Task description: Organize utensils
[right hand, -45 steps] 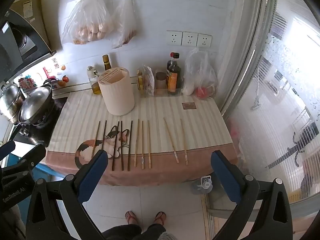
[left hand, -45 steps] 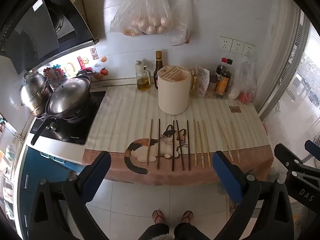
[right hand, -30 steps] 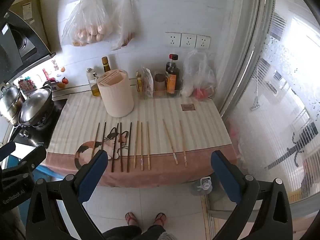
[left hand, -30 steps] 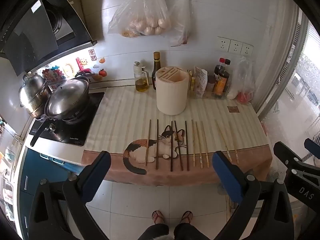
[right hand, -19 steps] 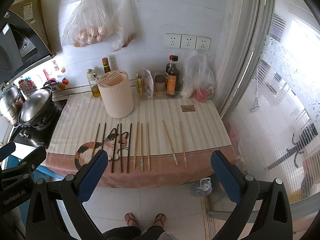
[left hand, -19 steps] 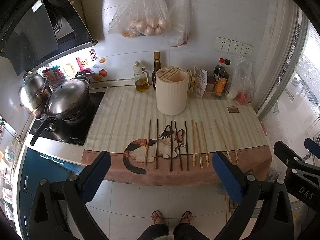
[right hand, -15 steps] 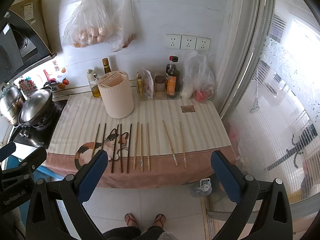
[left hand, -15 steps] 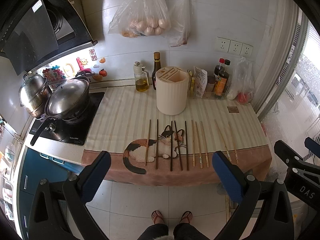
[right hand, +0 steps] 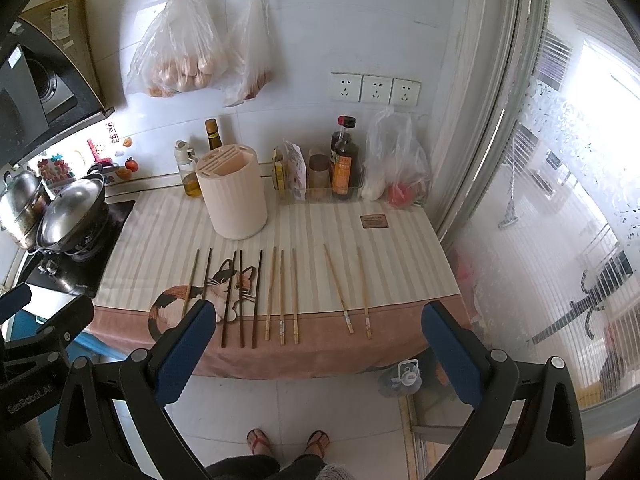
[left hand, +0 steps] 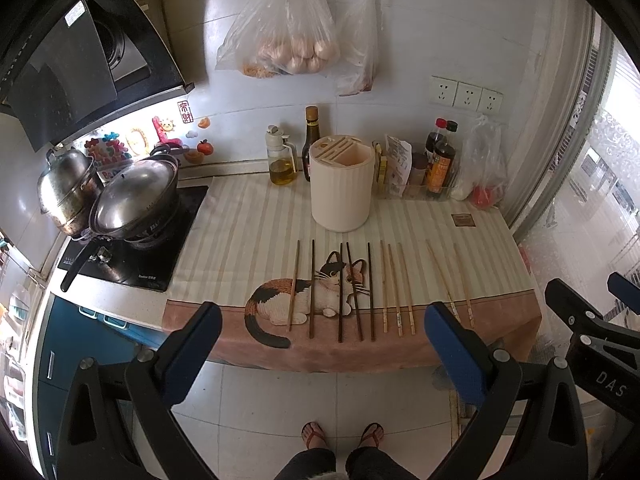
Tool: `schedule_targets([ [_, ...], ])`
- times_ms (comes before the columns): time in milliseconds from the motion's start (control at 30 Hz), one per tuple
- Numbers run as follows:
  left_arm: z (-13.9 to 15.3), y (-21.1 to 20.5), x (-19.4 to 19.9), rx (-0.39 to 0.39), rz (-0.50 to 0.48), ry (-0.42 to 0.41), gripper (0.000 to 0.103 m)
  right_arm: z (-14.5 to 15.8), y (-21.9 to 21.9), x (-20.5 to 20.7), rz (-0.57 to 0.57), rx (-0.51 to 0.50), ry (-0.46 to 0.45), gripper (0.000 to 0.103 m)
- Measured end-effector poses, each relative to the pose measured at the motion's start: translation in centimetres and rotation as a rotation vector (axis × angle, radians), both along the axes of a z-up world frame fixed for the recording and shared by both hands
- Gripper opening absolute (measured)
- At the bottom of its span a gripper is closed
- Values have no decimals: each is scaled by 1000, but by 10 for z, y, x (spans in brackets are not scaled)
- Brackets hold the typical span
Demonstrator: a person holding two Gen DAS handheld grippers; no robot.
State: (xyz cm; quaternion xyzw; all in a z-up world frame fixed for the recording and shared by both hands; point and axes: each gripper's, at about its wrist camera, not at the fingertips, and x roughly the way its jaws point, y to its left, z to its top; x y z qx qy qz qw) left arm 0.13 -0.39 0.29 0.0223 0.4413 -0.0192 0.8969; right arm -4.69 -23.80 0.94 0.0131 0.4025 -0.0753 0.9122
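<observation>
Several chopsticks lie side by side on a striped cat-print cloth (left hand: 240, 232): dark ones (left hand: 370, 292) over the cat, pale wooden ones (left hand: 394, 288) beside them, and a separate pair (left hand: 440, 276) at the right. A cream slotted utensil holder (left hand: 342, 186) stands upright behind them; it also shows in the right wrist view (right hand: 234, 196). My left gripper (left hand: 320, 324) is open and empty, held back from the counter's front edge over the floor. My right gripper (right hand: 312, 324) is open and empty too, likewise in front of the counter. The chopsticks show in the right wrist view (right hand: 282, 292).
A stove with a lidded wok (left hand: 134, 196) and a steel pot (left hand: 66, 184) stands at the left. Oil and sauce bottles (left hand: 440, 168) line the back wall. Plastic bags (left hand: 288, 36) hang above. A window (right hand: 560, 200) bounds the right. The person's feet (left hand: 340, 434) are on the tiled floor.
Both views have shifted only slightly; the grippers stay open and in front of the counter. Nothing on the counter has moved.
</observation>
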Motion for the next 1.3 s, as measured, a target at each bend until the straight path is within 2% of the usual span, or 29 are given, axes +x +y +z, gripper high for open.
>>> schedule_targets([
  [500, 1, -1, -1, 5, -1, -14, 103, 2, -1, -2, 3, 0, -9, 103],
  [533, 16, -14, -3, 4, 0, -16, 103, 2, -1, -2, 3, -1, -8, 103],
  [600, 18, -17, -2, 2, 0, -15, 103, 2, -2, -2, 3, -1, -9, 103],
  [1300, 18, -15, -3, -3, 3, -18, 103, 8, -8, -3, 3, -4, -9, 103],
])
